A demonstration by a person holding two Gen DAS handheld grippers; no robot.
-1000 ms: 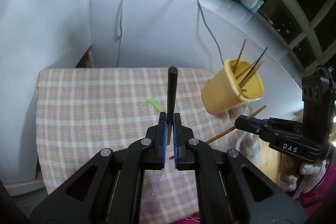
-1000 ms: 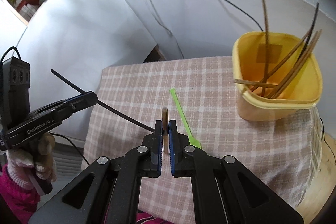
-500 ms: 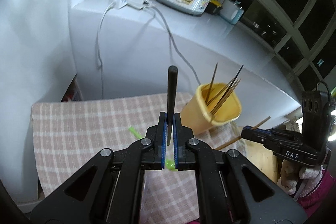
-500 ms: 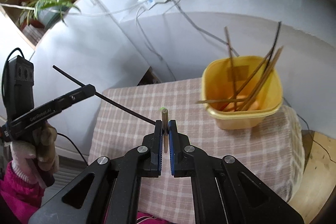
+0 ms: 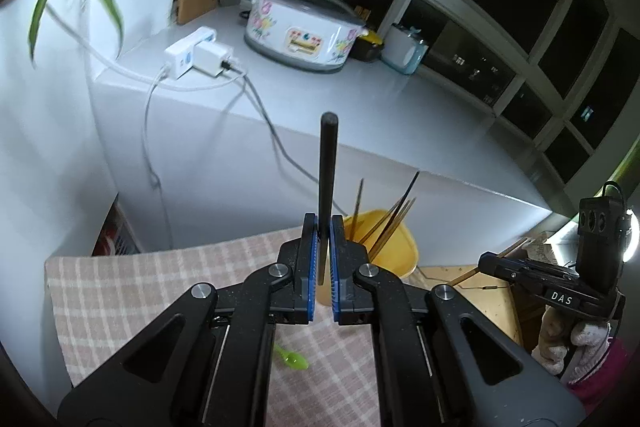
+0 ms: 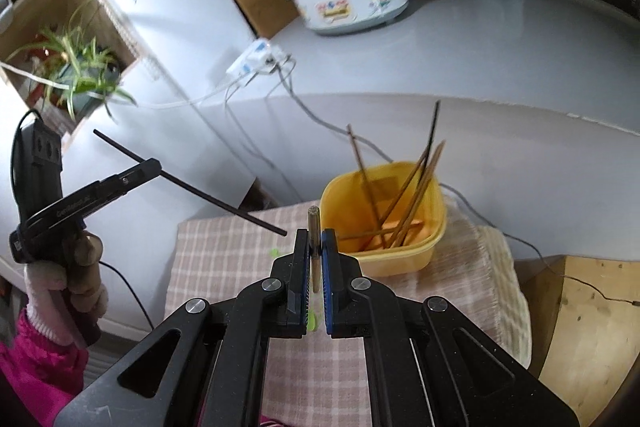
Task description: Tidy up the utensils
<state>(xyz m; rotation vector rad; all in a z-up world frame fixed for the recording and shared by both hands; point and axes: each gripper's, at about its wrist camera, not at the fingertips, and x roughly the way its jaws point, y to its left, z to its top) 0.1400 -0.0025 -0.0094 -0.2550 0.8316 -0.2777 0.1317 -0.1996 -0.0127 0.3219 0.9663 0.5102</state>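
Observation:
In the left wrist view my left gripper (image 5: pixel 323 227) is shut on a black chopstick (image 5: pixel 328 163) that stands up between its pads. Behind it a yellow container (image 5: pixel 396 251) holds several chopsticks on the checked cloth (image 5: pixel 120 287). A green spoon (image 5: pixel 294 359) lies on the cloth under the fingers. My right gripper (image 6: pixel 315 239) is shut on a wooden chopstick (image 6: pixel 313 223), above the cloth (image 6: pixel 224 267) and left of the yellow container (image 6: pixel 400 259). Each view shows the other gripper held aloft: the right gripper (image 5: pixel 486 261), the left gripper (image 6: pixel 154 167) with the black chopstick (image 6: pixel 224 201).
A white counter behind the table carries a flowered rice cooker (image 5: pixel 304 31) and a power strip (image 5: pixel 196 53) with cables hanging down the front. A potted plant (image 6: pixel 80 71) sits in a wall niche on the left. A wooden surface (image 6: pixel 592 307) stands right of the table.
Both grippers have risen and drawn back from the table, each still holding its chopstick. The yellow container now looks smaller and lower, and more of the counter shows.

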